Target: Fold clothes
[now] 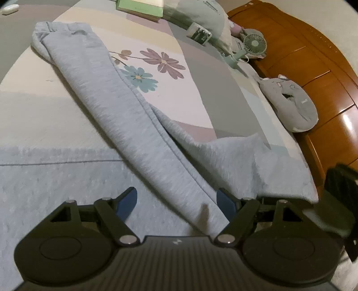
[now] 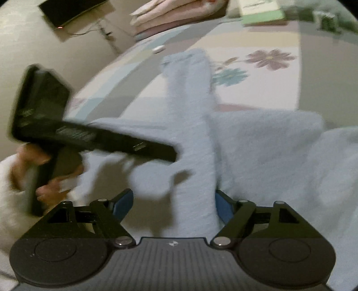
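A light grey-blue fleece garment (image 1: 125, 116) lies spread on a bed with a flowered sheet (image 1: 156, 65). One long narrow part of it runs from a hemmed end (image 1: 56, 29) at the far left down to my left gripper (image 1: 176, 201). That gripper is open; the strip's near end lies between its blue pads (image 1: 226, 203), not pinched. In the blurred right wrist view the same strip (image 2: 190, 125) runs to my right gripper (image 2: 174, 203), which is open over it. The left gripper's black body (image 2: 67, 134), held by a hand (image 2: 47, 190), hovers at the left.
A wooden headboard (image 1: 313, 67) borders the bed on the right, with a grey plush toy (image 1: 290, 105), a small green fan (image 1: 254, 43) and a pillow (image 1: 208, 15) along it. A green book (image 1: 141, 7) lies at the far end. Folded pink bedding (image 2: 174, 13) sits beyond the bed.
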Demonstrator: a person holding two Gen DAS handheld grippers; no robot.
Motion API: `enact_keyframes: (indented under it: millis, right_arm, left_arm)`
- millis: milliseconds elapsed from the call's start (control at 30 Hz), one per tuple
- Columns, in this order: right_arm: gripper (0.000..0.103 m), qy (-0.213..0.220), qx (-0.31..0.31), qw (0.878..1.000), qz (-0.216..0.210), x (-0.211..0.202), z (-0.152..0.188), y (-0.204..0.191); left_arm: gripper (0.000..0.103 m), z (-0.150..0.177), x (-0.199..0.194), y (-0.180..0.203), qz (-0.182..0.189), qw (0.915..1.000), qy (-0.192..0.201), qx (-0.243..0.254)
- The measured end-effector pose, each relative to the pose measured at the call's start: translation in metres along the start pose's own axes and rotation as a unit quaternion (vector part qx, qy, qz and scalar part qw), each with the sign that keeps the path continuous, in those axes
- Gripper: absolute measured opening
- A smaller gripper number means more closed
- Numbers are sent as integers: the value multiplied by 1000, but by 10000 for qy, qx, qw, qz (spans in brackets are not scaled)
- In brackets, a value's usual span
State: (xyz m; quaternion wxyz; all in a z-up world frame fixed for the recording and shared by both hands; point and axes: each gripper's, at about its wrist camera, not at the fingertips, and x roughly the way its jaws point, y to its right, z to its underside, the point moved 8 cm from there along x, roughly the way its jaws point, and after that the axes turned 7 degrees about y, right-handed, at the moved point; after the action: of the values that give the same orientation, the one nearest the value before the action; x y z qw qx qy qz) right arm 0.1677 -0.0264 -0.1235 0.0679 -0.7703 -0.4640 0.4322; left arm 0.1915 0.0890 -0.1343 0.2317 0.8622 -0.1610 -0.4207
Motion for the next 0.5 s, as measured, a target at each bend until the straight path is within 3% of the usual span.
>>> enact_keyframes:
  millis: [67,200,333,500]
  right_arm:
    - [83,-111,-112,9996,-233,1,10,-12]
    - [83,-167,-302,9994,47,-10,25,-15]
    - [83,116,68,9997,214,-35,28,1]
    - [83,541,489,9966,375,-76,42,15]
  left_arm:
    - [79,-3,4,0,52,10000,20,-40]
    - [81,-10,11,-4,198,9994,174,-231]
    - [81,-19,14,-14,455,9964,401,-600]
    - [80,-30,18,-30,849,9863,658,-1254]
